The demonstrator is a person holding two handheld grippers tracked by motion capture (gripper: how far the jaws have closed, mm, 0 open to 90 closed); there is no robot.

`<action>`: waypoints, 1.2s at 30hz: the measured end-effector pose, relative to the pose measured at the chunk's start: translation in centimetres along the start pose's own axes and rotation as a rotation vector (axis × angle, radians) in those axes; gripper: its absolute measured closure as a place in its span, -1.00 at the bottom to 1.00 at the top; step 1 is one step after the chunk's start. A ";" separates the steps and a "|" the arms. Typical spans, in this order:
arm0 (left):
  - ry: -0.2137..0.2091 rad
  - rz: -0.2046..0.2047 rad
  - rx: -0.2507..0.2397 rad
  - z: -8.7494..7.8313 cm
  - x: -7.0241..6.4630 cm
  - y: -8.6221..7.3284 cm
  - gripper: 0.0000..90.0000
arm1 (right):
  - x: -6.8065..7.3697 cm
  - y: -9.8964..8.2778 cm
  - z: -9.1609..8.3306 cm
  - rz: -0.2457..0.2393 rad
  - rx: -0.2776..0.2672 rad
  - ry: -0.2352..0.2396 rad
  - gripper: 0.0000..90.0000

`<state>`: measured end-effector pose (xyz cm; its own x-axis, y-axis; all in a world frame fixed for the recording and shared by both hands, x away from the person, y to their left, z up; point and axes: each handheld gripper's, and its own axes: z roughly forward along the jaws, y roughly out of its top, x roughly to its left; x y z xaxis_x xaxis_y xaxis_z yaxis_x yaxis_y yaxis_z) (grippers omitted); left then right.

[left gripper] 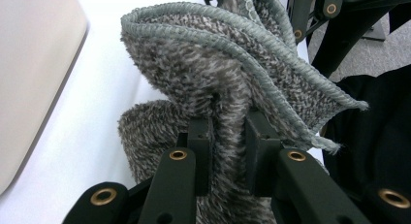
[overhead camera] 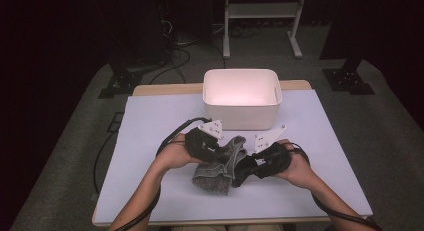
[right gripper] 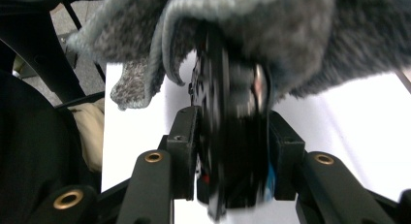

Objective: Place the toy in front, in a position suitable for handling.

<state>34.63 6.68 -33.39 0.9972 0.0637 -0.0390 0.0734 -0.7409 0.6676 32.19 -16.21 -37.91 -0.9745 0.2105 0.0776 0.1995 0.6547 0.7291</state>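
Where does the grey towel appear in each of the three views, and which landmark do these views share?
High view: the grey towel lies bunched at lower centre, between the two hands, in front of the white bin.
Left gripper view: it covers the centre, a fold pinched in the left tongs.
Right gripper view: it hangs across the top, above a black object held in the right tongs.
Shared landmark: the white table surface.

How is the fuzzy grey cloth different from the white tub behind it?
The cloth is speckled grey, soft and crumpled; the tub is plain white, stiff and boxy. The cloth is pinched by the left hand-held gripper; the tub stands apart from it, untouched. The cloth is the smaller. Both sit over the same pale table.
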 end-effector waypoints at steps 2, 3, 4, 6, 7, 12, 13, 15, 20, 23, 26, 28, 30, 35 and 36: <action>-0.007 0.006 0.006 0.4 -0.1 0.3 0.69 | 0.1 0.1 0.0 -0.008 0.009 -0.003 0.34; -0.009 0.006 0.004 0.6 -0.1 0.4 0.69 | 0.2 0.1 -0.1 -0.012 0.014 -0.006 0.34; -0.015 0.014 0.004 0.7 -0.1 0.5 0.69 | 0.2 0.1 -0.1 -0.017 0.021 -0.012 0.35; -0.020 0.017 0.008 0.9 -0.3 0.6 0.69 | 0.3 -0.1 -0.3 -0.024 0.029 -0.010 0.35; -0.025 0.025 0.014 1.0 -0.3 0.7 0.69 | 0.4 -0.2 -0.4 -0.022 0.032 -0.008 0.35; -0.035 0.028 0.045 2.0 -0.2 0.7 0.69 | 0.4 -0.8 -0.9 -0.028 0.047 -0.011 0.35; -0.036 0.024 0.053 2.4 -0.1 0.5 0.69 | 0.4 -0.9 -1.0 -0.023 0.048 -0.013 0.35; -0.036 0.022 0.081 3.2 -0.1 0.3 0.69 | 0.5 -1.2 -1.2 -0.025 0.049 -0.025 0.35; -0.055 0.018 0.080 4.3 -0.1 0.3 0.69 | 0.4 -2.6 -1.8 -0.013 0.078 -0.042 0.35; -0.062 0.026 0.072 4.8 -0.1 0.5 0.69 | 0.2 -3.6 -2.1 0.009 0.076 -0.041 0.35; -0.067 0.034 0.064 5.2 -0.2 0.8 0.69 | 0.1 -4.6 -2.2 0.039 0.059 -0.031 0.35; -0.068 0.036 0.070 5.4 -0.3 1.0 0.69 | 0.1 -5.1 -2.3 0.054 0.050 -0.028 0.35; -0.065 0.043 0.077 5.5 -0.4 1.1 0.69 | 0.0 -5.8 -2.4 0.076 0.043 -0.023 0.34; -0.062 0.042 0.096 5.5 -0.3 0.9 0.68 | -0.1 -7.2 -2.3 0.099 0.052 -0.017 0.34; -0.063 0.040 0.093 5.5 -0.3 0.8 0.68 | -0.2 -7.5 -2.3 0.108 0.054 -0.015 0.34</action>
<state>34.43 2.37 -36.92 0.9980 -0.0073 -0.0627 0.0316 -0.8011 0.5977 30.64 -22.84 -41.82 -0.9455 0.2924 0.1435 0.3090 0.6659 0.6791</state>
